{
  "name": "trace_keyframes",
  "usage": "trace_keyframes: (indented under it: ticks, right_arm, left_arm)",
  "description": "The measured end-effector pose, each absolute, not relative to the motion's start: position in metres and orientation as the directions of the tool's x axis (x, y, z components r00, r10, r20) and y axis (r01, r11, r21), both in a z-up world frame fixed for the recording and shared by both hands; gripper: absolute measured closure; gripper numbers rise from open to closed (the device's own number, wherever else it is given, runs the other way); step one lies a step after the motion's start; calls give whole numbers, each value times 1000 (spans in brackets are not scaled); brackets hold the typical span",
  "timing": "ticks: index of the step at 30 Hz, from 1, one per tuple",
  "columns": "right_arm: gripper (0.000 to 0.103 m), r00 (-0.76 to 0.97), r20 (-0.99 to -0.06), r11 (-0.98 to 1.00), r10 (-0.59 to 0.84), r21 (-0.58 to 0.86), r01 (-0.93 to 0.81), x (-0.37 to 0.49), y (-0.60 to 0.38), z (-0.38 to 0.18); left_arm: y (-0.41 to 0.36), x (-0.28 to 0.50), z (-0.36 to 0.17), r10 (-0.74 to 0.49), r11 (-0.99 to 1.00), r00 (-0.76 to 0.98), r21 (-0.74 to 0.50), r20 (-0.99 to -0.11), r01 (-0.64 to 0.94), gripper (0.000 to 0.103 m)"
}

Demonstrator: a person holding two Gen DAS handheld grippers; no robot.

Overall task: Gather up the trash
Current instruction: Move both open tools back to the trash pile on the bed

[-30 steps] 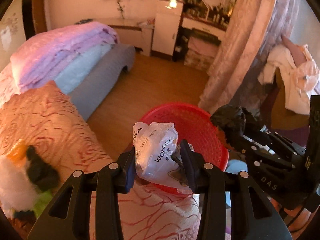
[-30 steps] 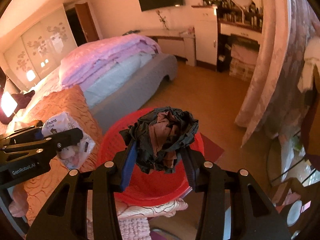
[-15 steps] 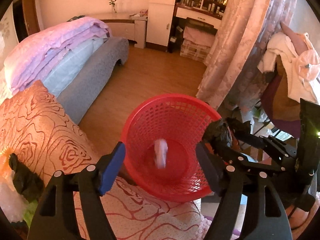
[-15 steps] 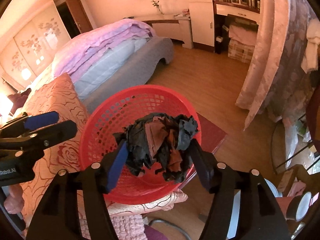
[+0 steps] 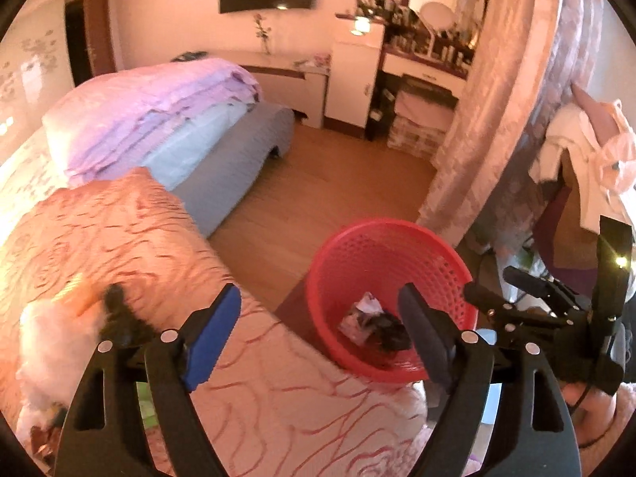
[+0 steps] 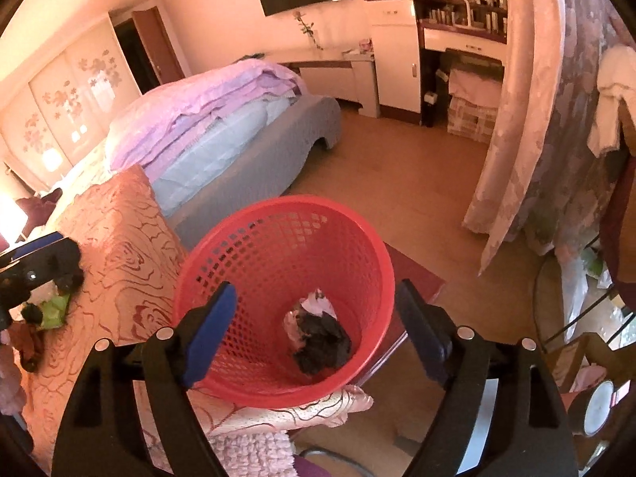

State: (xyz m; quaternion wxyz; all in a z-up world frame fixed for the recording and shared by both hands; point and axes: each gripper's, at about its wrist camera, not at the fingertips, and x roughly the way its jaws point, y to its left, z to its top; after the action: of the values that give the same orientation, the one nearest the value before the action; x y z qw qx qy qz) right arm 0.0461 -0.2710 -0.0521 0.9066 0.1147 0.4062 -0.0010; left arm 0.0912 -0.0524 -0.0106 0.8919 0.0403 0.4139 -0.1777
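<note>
A red mesh basket (image 6: pixel 254 234) stands on the floor beside the bed; it also shows in the left wrist view (image 5: pixel 437 246). Inside it lie a crumpled black bag (image 6: pixel 324 340) and a clear plastic wrapper (image 6: pixel 314 304), also seen in the left wrist view as the black bag (image 5: pixel 391 328) and wrapper (image 5: pixel 359 314). My right gripper (image 6: pixel 312 330) is open and empty above the basket. My left gripper (image 5: pixel 320 332) is open and empty over the bed edge, left of the basket. More scraps, white, green and black (image 5: pixel 59 338), lie on the orange bedspread.
The orange rose-patterned bedspread (image 5: pixel 119 238) fills the left. Folded purple and blue quilts (image 5: pixel 159 119) sit behind it. A curtain (image 5: pixel 497 119), a clothes-covered rack (image 5: pixel 588 167) and a dresser (image 6: pixel 457 39) stand to the right. Wooden floor (image 5: pixel 338 190) lies between.
Both grippers opened and let go: the wrapper from the left and the black bag from the right dropped into the basket. The left gripper has shifted left over the bed.
</note>
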Motion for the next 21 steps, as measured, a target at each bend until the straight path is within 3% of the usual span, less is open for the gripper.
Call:
trace_keyframes:
  ticks: [12,21]
  right_arm:
    - [23,749,-652,975,116,219,40,25,-249,-9]
    - [23,770,-621,977,144,214,-10,15,-228,8]
  left_arm:
    - [65,43,37,-153,988,717,-97,-680,118,21]
    - [160,-1,30,-7,992,721,-97,-693,-83,21]
